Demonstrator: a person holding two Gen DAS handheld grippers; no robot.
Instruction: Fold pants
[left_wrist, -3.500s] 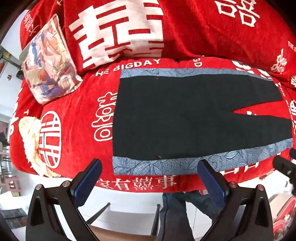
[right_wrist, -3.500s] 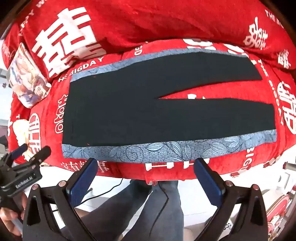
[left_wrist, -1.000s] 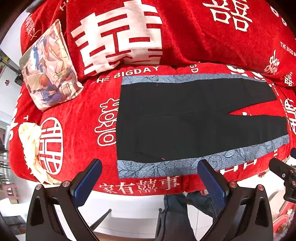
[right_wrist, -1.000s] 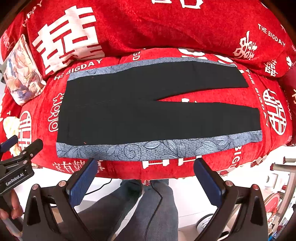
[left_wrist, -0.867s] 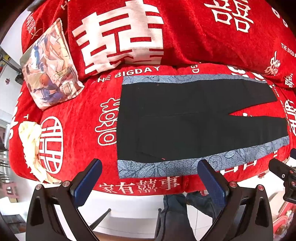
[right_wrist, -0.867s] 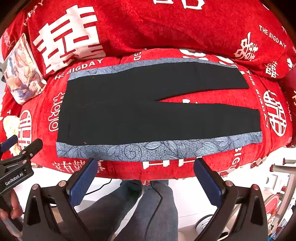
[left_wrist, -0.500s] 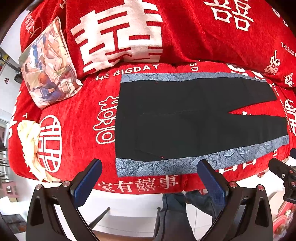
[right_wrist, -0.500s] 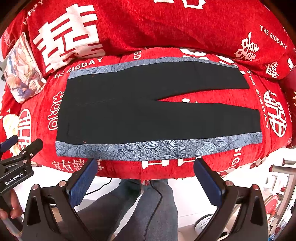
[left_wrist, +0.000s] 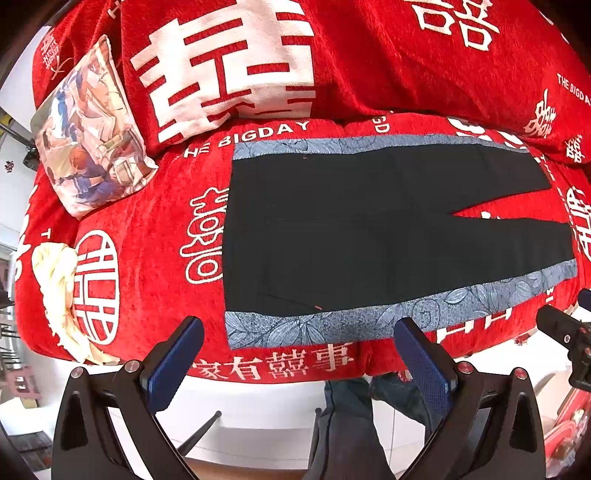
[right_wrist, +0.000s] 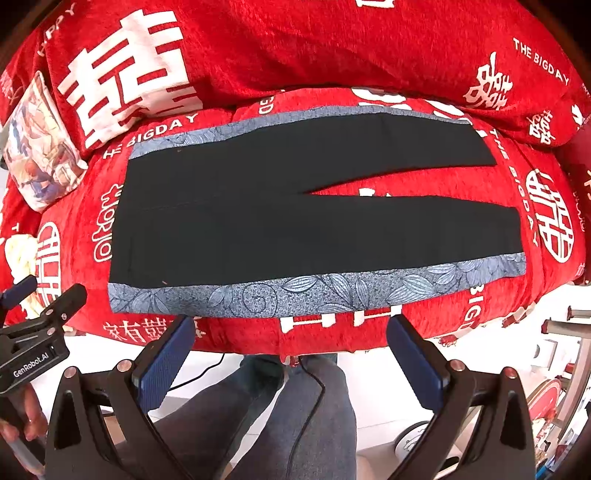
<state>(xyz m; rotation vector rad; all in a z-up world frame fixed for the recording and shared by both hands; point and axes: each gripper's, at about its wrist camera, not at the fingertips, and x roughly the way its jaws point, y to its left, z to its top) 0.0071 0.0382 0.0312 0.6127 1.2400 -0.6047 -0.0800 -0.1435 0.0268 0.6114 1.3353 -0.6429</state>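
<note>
Both grippers, left (left_wrist: 299, 356) & right (right_wrist: 290, 352), fingers spread, empty; pants (right_wrist: 295, 218) flat on sofa (right_wrist: 332, 48). Grab near patterned edge, fold lengthwise w/ seams aligned.

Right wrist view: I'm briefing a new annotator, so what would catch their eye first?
The black pants with blue-grey floral side bands lie flat, legs split to the right, on a bright red sofa cover with big white Chinese characters. A printed picture cushion leans at far left. Both the right gripper and left gripper hover open, short of the near band.
</note>
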